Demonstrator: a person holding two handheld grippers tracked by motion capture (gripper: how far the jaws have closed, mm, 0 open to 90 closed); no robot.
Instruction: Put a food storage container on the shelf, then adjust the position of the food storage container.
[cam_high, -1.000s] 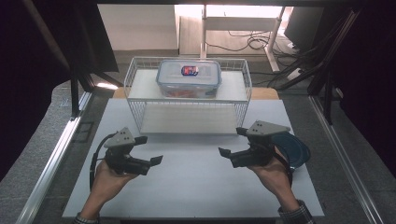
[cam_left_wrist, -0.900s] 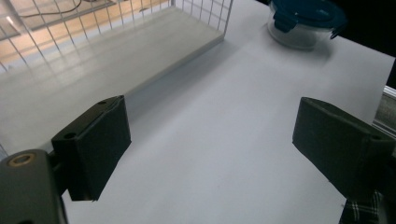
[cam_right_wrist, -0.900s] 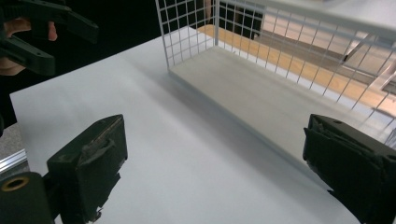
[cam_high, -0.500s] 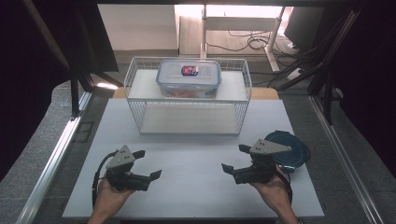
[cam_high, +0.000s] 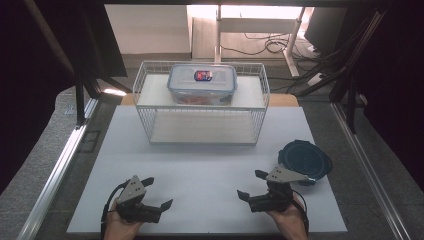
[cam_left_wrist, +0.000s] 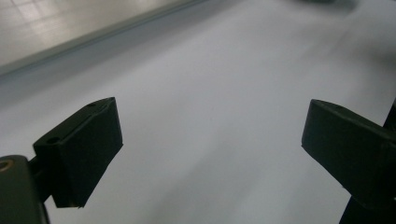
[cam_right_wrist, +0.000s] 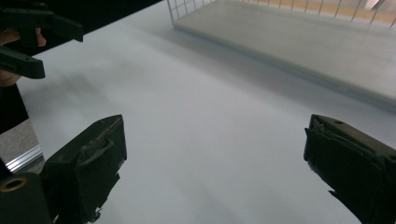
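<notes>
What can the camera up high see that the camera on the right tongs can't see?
High view alone: the lidded box on top of the wire rack, and the dark blue round lid beside the right tongs.

Right gripper view alone: a close look between its own two wide-open jaws.

Both: the white table, the rack's lower shelf, and the left tongs, open and empty.

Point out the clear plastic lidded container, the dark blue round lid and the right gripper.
Clear plastic lidded container (cam_high: 202, 84): high view, middle of its lid, on the white wire rack.
Dark blue round lid (cam_high: 306, 161): high view, its centre.
Right gripper (cam_high: 252, 185): high view, midway between its open fingertips.
</notes>
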